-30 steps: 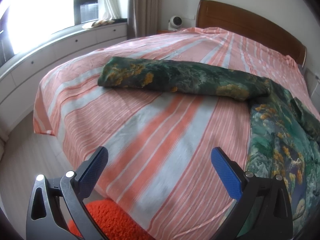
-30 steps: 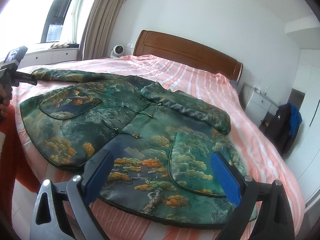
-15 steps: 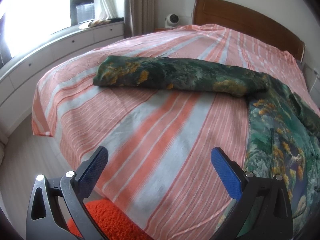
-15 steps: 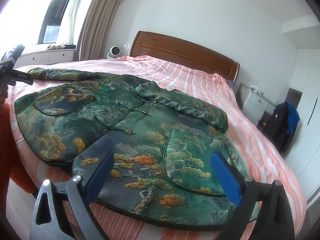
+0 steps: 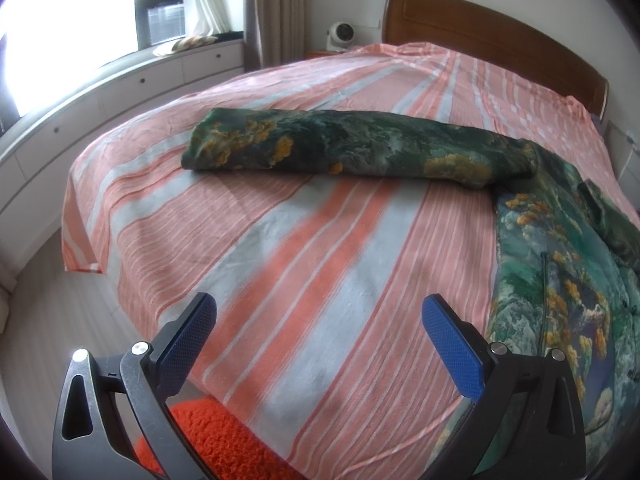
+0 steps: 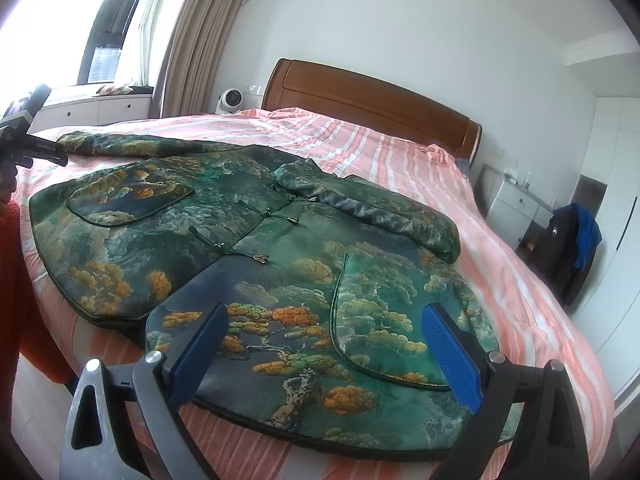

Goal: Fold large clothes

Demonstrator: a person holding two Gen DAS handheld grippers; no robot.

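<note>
A green jacket (image 6: 248, 248) with orange tree print and frog buttons lies front-up, spread flat on the striped bed. Its one sleeve (image 5: 360, 148) stretches out straight to the left across the sheet; the other sleeve (image 6: 384, 212) lies folded over the chest. My right gripper (image 6: 324, 344) is open and empty, just above the jacket's near hem. My left gripper (image 5: 316, 332) is open and empty, over bare sheet near the bed's front edge, left of the jacket body (image 5: 560, 288). The left gripper also shows at the far left of the right wrist view (image 6: 32, 144).
The bed (image 5: 320, 240) has a pink-and-grey striped sheet and a wooden headboard (image 6: 360, 100). A window bench with drawers (image 5: 120, 88) runs along the left. A small white fan (image 5: 340, 36) stands by the headboard. A nightstand (image 6: 516, 204) and dark clothes (image 6: 572, 240) are at the right.
Both grippers have moved slightly forward over the bed. The right one has come closer to the jacket's hem. The jacket has not moved.
</note>
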